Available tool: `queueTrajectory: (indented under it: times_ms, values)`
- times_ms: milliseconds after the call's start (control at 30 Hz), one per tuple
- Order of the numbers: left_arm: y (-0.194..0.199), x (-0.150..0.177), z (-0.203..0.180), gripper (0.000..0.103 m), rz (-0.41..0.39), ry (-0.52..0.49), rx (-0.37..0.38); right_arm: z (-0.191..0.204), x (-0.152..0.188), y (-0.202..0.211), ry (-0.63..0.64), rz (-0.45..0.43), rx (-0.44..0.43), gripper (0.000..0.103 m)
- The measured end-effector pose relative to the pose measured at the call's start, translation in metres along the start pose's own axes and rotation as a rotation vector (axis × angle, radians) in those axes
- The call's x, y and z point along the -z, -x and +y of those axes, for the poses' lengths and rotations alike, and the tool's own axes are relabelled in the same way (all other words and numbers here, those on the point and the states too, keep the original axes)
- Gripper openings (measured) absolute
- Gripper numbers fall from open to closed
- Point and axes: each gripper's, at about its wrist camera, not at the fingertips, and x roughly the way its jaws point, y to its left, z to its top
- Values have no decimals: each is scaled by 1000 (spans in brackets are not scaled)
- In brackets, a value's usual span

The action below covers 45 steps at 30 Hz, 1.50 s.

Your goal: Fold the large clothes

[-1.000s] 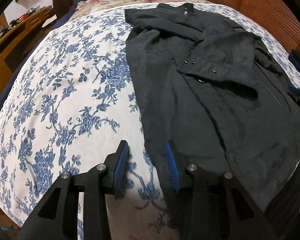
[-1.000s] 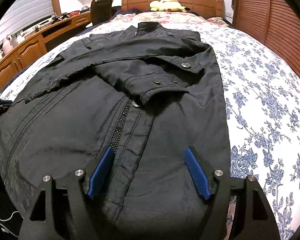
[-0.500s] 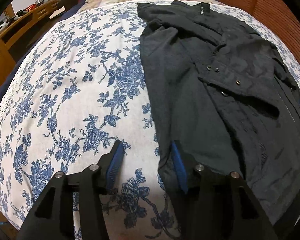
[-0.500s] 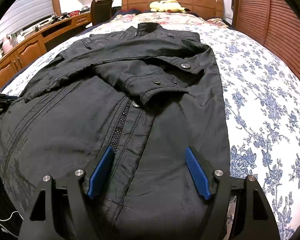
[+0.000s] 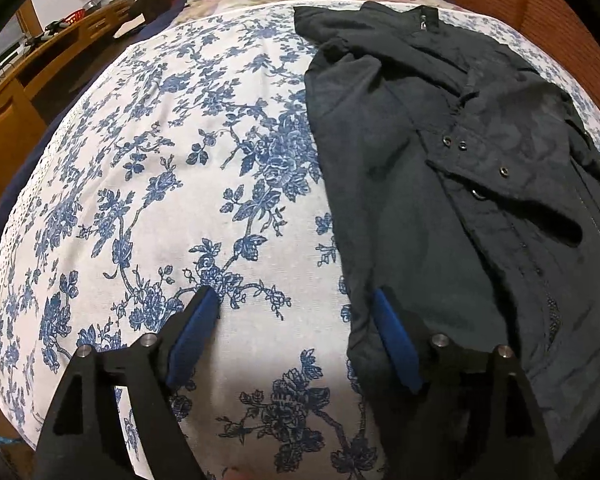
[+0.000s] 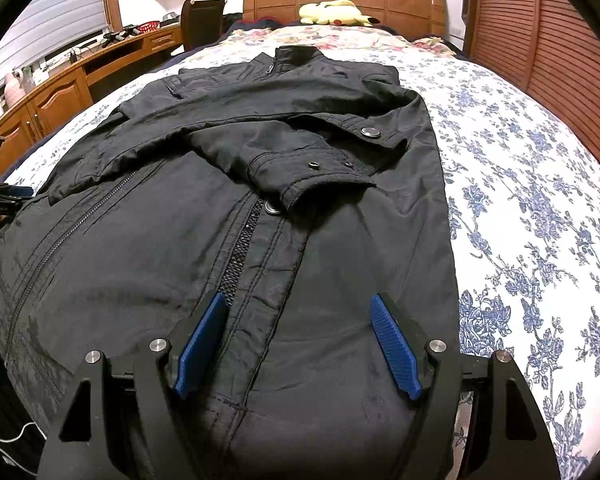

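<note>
While the black jacket [image 6: 260,184] lies flat on the bed [image 6: 540,184] with its collar toward the wooden headboard [image 6: 344,4], both sleeves are folded across its chest, the snap-buttoned cuffs stacked over the front zipper. The right tongs [image 6: 298,340] hang spread wide above the hem, gripping nothing, their blue pads [image 6: 396,348] either side of the zipper placket. The left tongs [image 5: 296,332] are likewise released, straddling the jacket's [image 5: 440,200] side edge near the hem: one pad [image 5: 394,344] over dark cloth, the other over the blue-flowered bedspread [image 5: 160,200]. A yellow plush toy [image 6: 334,14] rests by the headboard. A cluttered wooden bench [image 6: 72,76] runs along the bed's left side, with a dark chair [image 6: 202,20] at it; louvred wooden doors [image 6: 548,40] stand on the right.
</note>
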Motion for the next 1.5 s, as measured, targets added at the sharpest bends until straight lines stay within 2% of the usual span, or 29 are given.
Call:
queueTrajectory:
  times_ms: [167,333,633,867,1000,1067,1133,1167,1200,1233,1367,1500]
  values:
    - [15,7,5,80,-6,5,10,-1,-4,11,-3,14,13,76]
    - [43,26,12,80,-31,29,100,-6,-3,38,5,1,45,76]
    - [80,61,-5,80,-96,-40,168,-14,19,65,-1,68,101,76]
    - [89,90,-13,67,-108,-67,216,-13,33,76,-25,94,76,75]
    - [92,99,-18,56,-119,-73,223,-18,39,80,-52,114,11,63]
    - [92,102,-23,47,-120,-90,244,-16,40,81,-49,112,-15,50]
    - [93,102,-27,30,-116,-102,269,-13,40,82,-36,106,-48,27]
    - [96,101,-29,27,-120,-107,269,-12,39,84,-34,98,-48,23]
    - [98,99,-29,17,-128,-111,264,-11,37,86,-32,88,-48,18]
    - [102,96,-28,10,-134,-110,274,-12,34,89,-31,72,-54,15]
    - [131,81,-27,6,-202,-102,296,-21,15,115,-75,-42,-111,11]
    - [172,64,-36,4,-300,-128,274,-22,-13,149,-90,-152,-141,10]
